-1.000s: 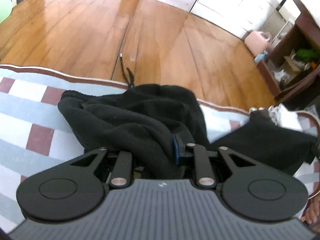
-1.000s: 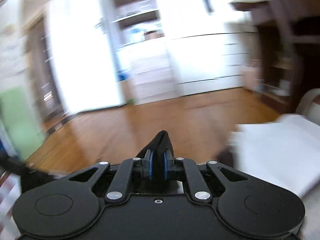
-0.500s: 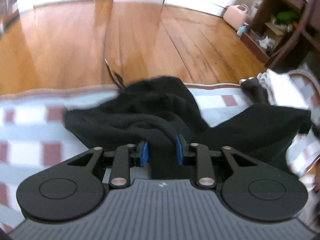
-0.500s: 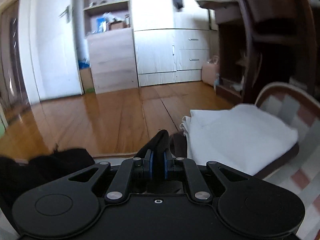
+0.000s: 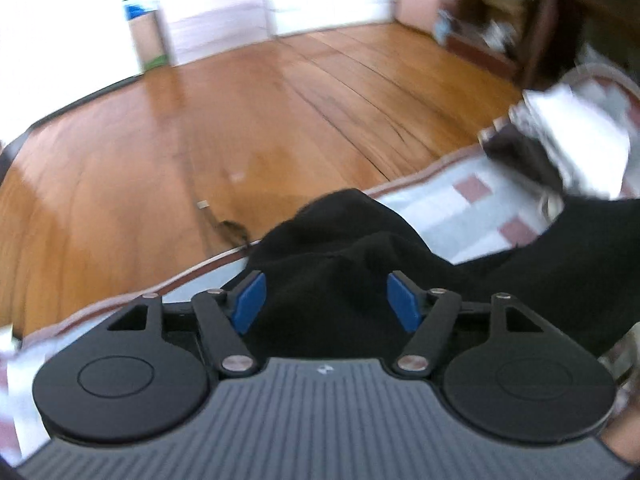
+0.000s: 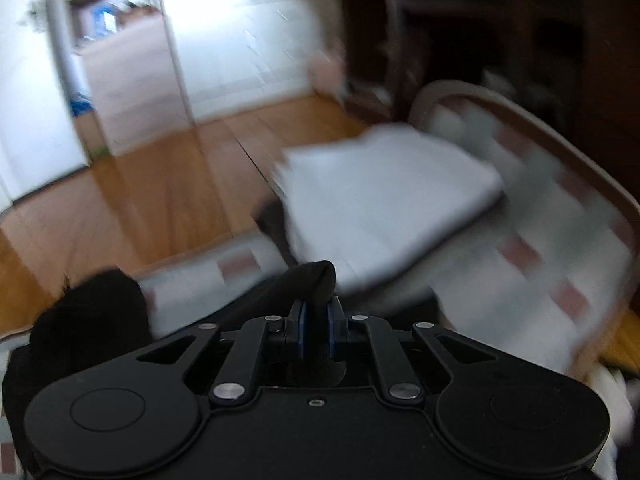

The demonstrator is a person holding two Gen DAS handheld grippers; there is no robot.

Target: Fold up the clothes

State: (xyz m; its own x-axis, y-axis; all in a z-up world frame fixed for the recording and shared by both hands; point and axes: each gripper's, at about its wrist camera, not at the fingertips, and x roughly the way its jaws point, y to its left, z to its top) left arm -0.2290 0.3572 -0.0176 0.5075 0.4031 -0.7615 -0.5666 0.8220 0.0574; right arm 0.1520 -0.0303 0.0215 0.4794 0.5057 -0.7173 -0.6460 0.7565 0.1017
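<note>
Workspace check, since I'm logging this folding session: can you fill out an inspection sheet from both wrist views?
Surface: checked blanket in pale blue, white and dull red, with a brown border.
Job's things: black garment, bunched near the blanket's edge; folded white stack lying on something dark, farther along.
Clutter: nothing seen on the blanket beyond the clothes.
Grippers: left tongs opening, blue pads apart, black cloth between them but not pressed; right tongs shut on a fold of the black garment.
Cables: thin dark cord trailing onto the floor, too blurred to identify.
Surroundings: wooden floor, white cabinets, dark shelving; both views motion-blurred.
</note>
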